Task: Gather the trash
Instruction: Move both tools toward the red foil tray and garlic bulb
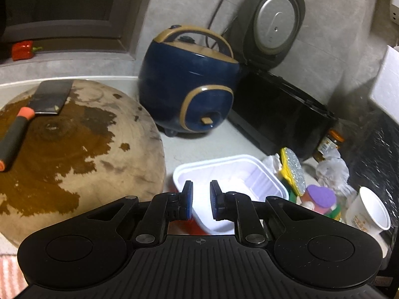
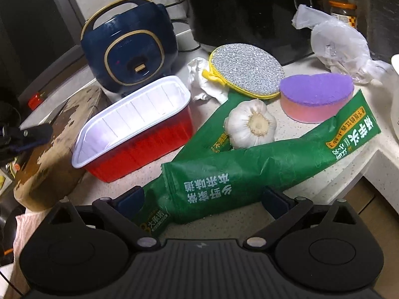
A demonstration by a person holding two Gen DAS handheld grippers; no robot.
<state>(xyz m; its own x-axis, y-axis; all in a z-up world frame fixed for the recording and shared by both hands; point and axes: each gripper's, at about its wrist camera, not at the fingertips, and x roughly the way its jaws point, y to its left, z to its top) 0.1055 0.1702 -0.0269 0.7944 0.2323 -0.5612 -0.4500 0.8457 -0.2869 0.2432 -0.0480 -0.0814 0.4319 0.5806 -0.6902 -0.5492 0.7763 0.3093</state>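
Observation:
A long green food bag lies crumpled on the counter. Its near end sits between the wide-apart fingers of my right gripper, which is open and not squeezing it. A second green bag lies under a garlic bulb. An empty tray, red outside and white inside, stands left of the bags. My left gripper hovers over the tray, its blue pads a narrow gap apart with nothing between them. Crumpled white paper and a clear plastic bag lie further back.
A blue rice cooker and a black cooker with its lid up stand at the wall. A round chopping board bears a cleaver. A silver scourer, purple sponge, paper cup and jar crowd the right. The counter edge drops off there.

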